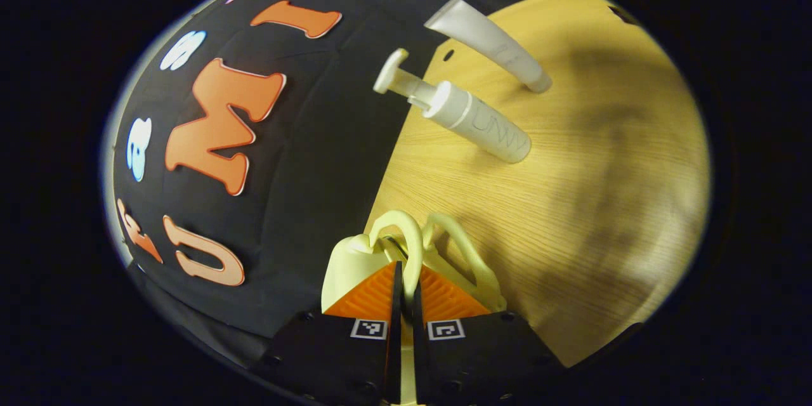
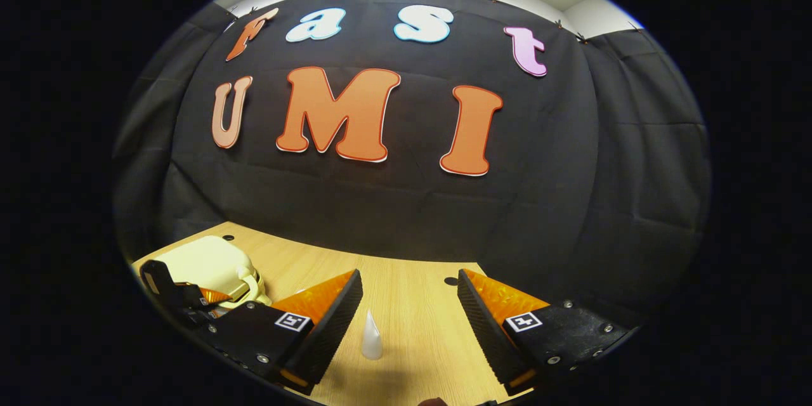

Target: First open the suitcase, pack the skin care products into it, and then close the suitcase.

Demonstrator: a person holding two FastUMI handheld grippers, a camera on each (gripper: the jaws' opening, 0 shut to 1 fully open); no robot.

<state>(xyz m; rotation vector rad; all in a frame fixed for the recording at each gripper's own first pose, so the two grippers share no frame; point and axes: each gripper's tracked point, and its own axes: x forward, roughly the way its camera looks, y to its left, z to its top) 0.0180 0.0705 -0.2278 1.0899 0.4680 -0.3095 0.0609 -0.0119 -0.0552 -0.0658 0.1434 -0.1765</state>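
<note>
Left gripper view looks along the left gripper (image 1: 406, 279), whose two fingers are pressed nearly together on one of the pale yellow handles (image 1: 406, 244) of the small cream suitcase (image 1: 355, 273). The handle loop runs up between the fingertips, so both fingers pinch it. A second handle loop (image 1: 463, 247) stands free just beside the clamped one. The suitcase sits at the edge of the wooden table (image 1: 602, 203), close against the booth's black cloth wall (image 1: 317, 171), and its lid looks closed as far as can be told.

Beyond the suitcase, farther out on the table, stand two white skin care products: a pump bottle (image 1: 472, 117) nearer the suitcase and a tube (image 1: 488, 41) past it, the two set apart from each other and both well clear of the suitcase.

Right gripper view shows the right gripper (image 2: 409, 323) with its fingers spread wide and nothing between them but open table. A small white tube (image 2: 371, 336) stands upright on the wood in the gap, touching neither finger. Off to one side, the suitcase (image 2: 209, 266) rests on the table with the left gripper (image 2: 190, 298) at its handles. The right gripper hangs well apart from the suitcase.
</note>
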